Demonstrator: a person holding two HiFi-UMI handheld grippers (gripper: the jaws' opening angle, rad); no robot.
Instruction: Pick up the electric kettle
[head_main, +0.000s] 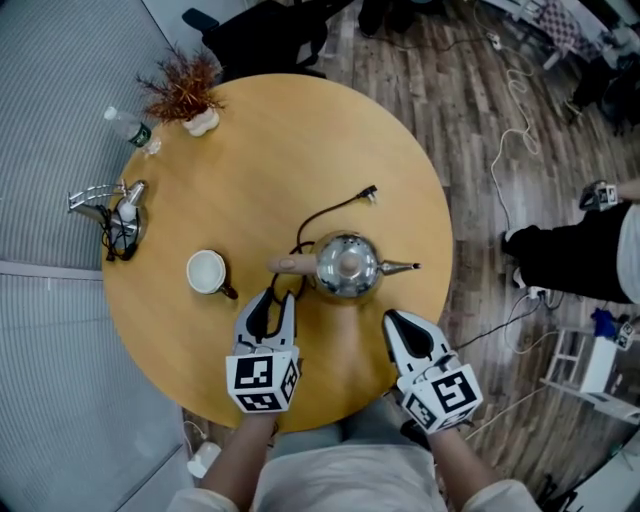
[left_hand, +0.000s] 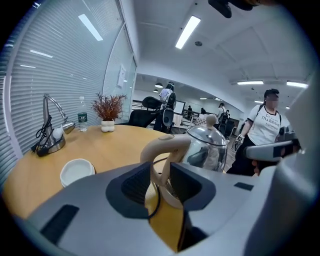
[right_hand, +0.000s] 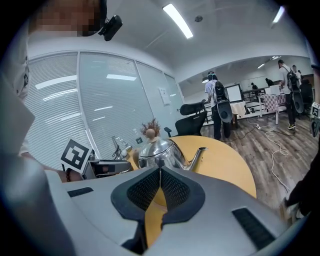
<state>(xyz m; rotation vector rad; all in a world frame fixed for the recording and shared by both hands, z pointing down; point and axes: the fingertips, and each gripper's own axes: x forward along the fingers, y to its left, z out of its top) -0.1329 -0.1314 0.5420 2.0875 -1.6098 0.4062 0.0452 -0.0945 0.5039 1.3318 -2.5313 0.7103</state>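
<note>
The polished steel electric kettle (head_main: 347, 265) with a beige handle (head_main: 292, 264) stands near the middle of the round wooden table (head_main: 250, 130), its spout pointing right in the head view. The left gripper (head_main: 277, 298) hovers just before the handle, its jaws apart and lined up with it, the pads not pressing on it. The right gripper (head_main: 393, 318) sits near the kettle's body, its jaws together on nothing.

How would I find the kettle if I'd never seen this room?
Look at the big round wooden table. Near its middle, right of the white cup, sits the kettle. It alone is a round shiny pot with a thin spout and pale handle.
</note>
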